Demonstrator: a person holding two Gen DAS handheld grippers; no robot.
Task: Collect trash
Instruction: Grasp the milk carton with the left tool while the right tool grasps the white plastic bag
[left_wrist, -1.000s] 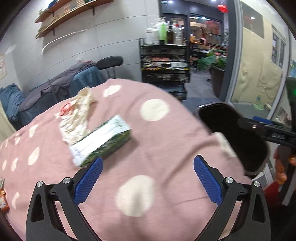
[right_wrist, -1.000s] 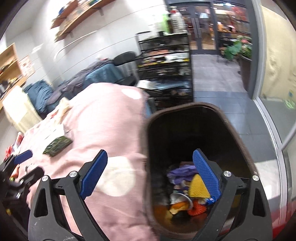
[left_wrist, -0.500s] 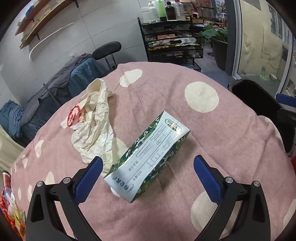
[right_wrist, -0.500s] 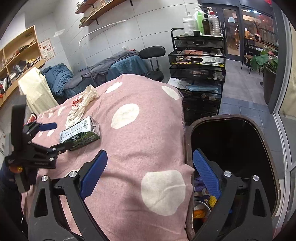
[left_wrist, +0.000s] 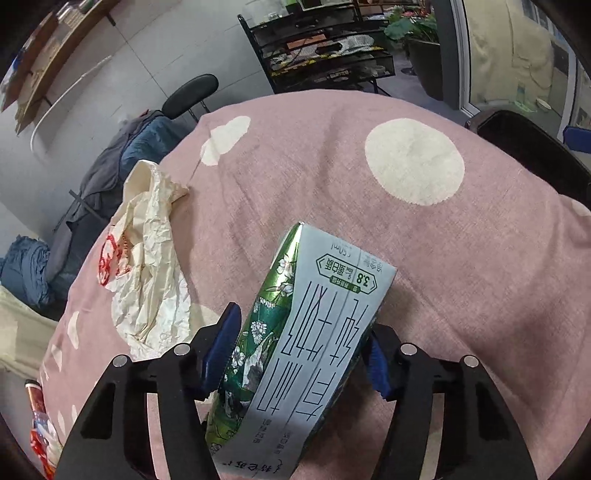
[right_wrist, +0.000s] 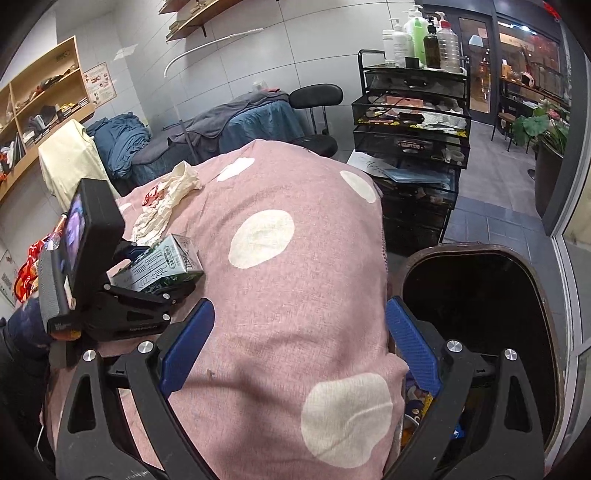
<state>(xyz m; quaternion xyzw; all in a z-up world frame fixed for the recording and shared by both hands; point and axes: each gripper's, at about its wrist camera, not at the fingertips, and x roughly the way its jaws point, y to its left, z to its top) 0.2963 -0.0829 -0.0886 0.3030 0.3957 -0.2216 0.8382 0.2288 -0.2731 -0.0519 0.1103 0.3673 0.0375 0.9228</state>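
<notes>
A green-and-white milk carton (left_wrist: 317, 314) lies on the pink dotted tablecloth (left_wrist: 332, 166). My left gripper (left_wrist: 299, 362) straddles its near end. The jaws are closing, and both blue pads (left_wrist: 221, 350) touch the carton's sides. The right wrist view shows the same grip, with the carton (right_wrist: 162, 266) at the left. My right gripper (right_wrist: 299, 343) hangs open over the cloth's near edge with nothing between its fingers. A crumpled cream paper bag (left_wrist: 147, 258) with red print lies to the left of the carton. The dark trash bin (right_wrist: 476, 248) stands at the right beside the table, with rubbish in it.
A red snack wrapper (left_wrist: 40, 424) lies at the table's left edge. Behind the table are a black wire trolley (right_wrist: 410, 122) with bottles on top, a black chair (right_wrist: 317, 99) and heaps of blue and grey cloth. A glass door is at the right.
My left gripper dropped forward onto the carton and its jaws narrowed around it. My right gripper swung left, from above the bin to over the table's edge.
</notes>
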